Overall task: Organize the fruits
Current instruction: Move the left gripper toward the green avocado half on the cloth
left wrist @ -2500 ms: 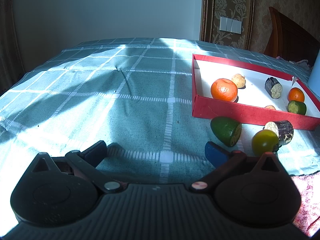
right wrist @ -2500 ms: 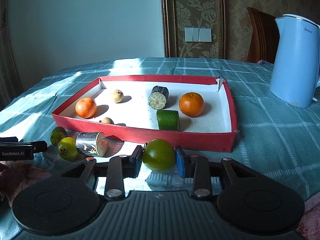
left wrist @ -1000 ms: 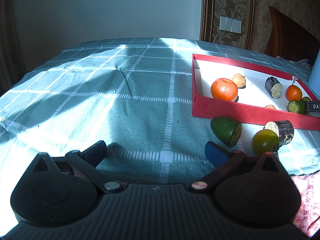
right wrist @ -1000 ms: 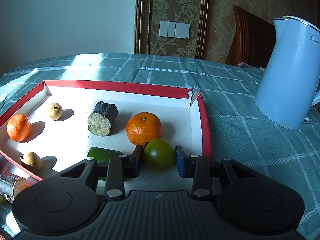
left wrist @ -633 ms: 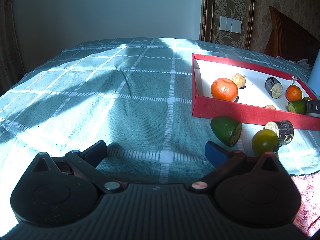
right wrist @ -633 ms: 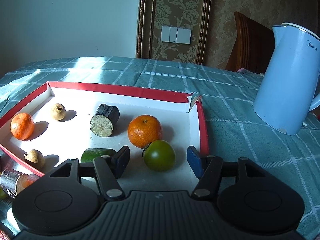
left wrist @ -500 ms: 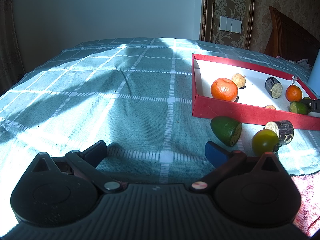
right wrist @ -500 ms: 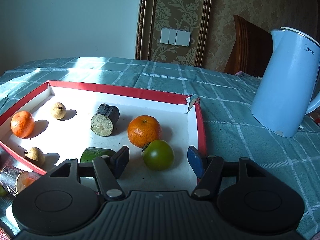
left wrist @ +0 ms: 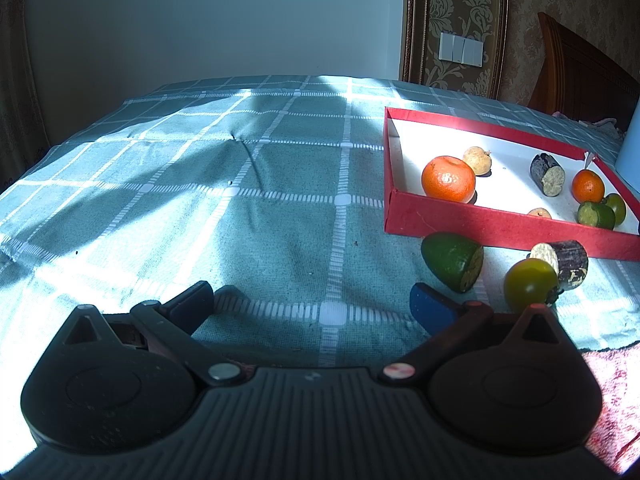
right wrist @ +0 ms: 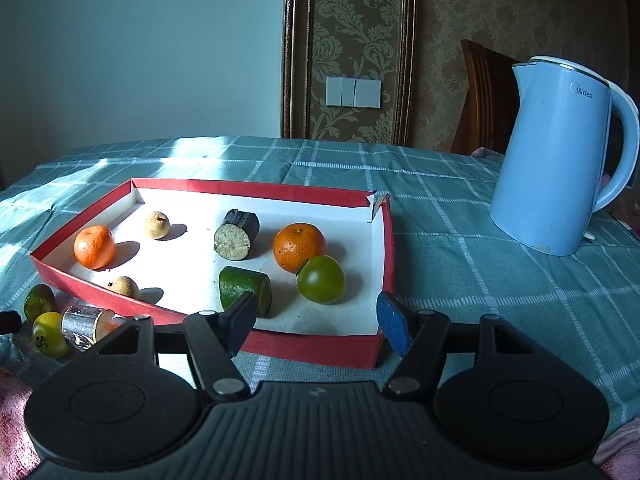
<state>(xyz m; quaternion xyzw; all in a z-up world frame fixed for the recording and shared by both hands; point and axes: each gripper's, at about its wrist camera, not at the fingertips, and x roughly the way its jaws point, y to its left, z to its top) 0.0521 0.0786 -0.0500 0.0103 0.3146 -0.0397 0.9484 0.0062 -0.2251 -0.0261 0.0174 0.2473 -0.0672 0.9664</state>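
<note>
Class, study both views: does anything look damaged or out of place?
Yes. The red tray has a torn far corner, with a flap standing up. Three pieces still lie outside it on the tablecloth: a cut green piece, a yellow-green fruit and a dark cut stub.

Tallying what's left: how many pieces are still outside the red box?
3, all on the cloth by the red box: a green half, a yellow-green fruit and a dark log piece.

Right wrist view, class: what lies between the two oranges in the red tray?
In the right wrist view, a dark cut cylinder lies between the left orange and right orange.
</note>
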